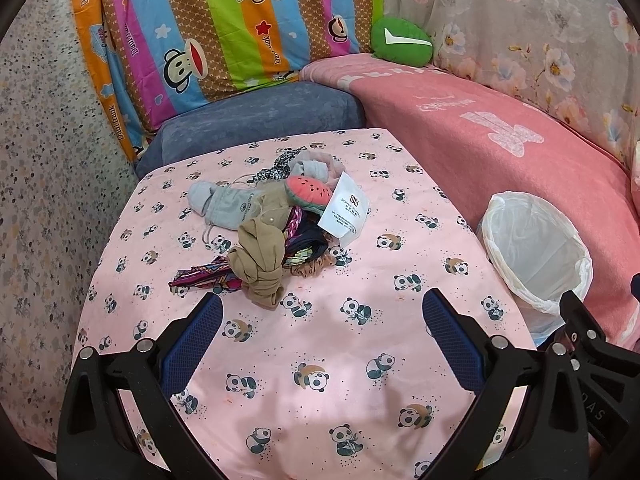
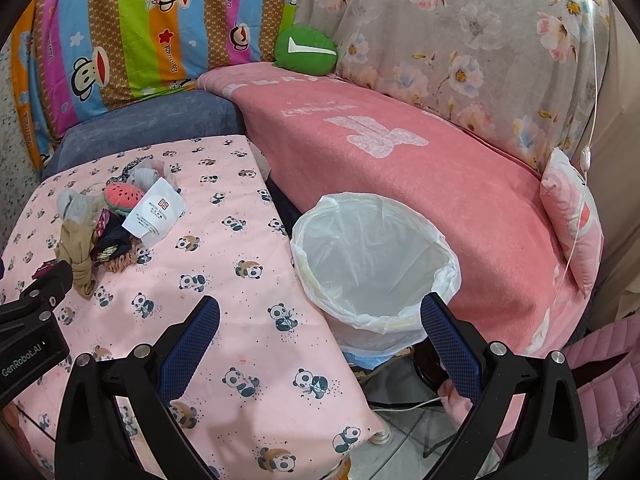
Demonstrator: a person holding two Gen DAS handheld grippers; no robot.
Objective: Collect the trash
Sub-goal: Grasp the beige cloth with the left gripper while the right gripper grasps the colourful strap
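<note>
Heap of items (image 1: pixel 276 224) sits toward the far half of the surface (image 1: pixel 320 360), which is covered by a pink cloth printed with pandas; heap is mixed and tangled: a white paper packet (image 1: pixel 345 210) with a red square logo and printed lines lies tilted on its right side; a watermelon-slice plush piece (image 1: pixel 308 192) just left of the packet, touching it; grey fabric (image 1: pixel 224 204) on the left; a knotted tan cloth (image 1: pixel 260 264) at the near edge; a striped purple-patterned strip (image 1: pixel 200 276) sticking out to the left; dark patterned scraps underneath, details too tangled to tell apart.

Bin (image 2: pixel 372 268) lined with a white plastic bag stands just beside the right edge of the surface, against a sofa under a pink blanket (image 2: pixel 400 160); nothing visible inside the liner.

Left gripper (image 1: pixel 322 320): jaws spread wide, blue pads facing each other, nothing between them; hovers over bare cloth, near side of the heap, apart from the tan cloth.

Right gripper (image 2: pixel 320 322): jaws likewise wide apart, holding nothing; right finger overlaps the bin's near rim in view, contact cannot be told; left finger over the cloth.
</note>
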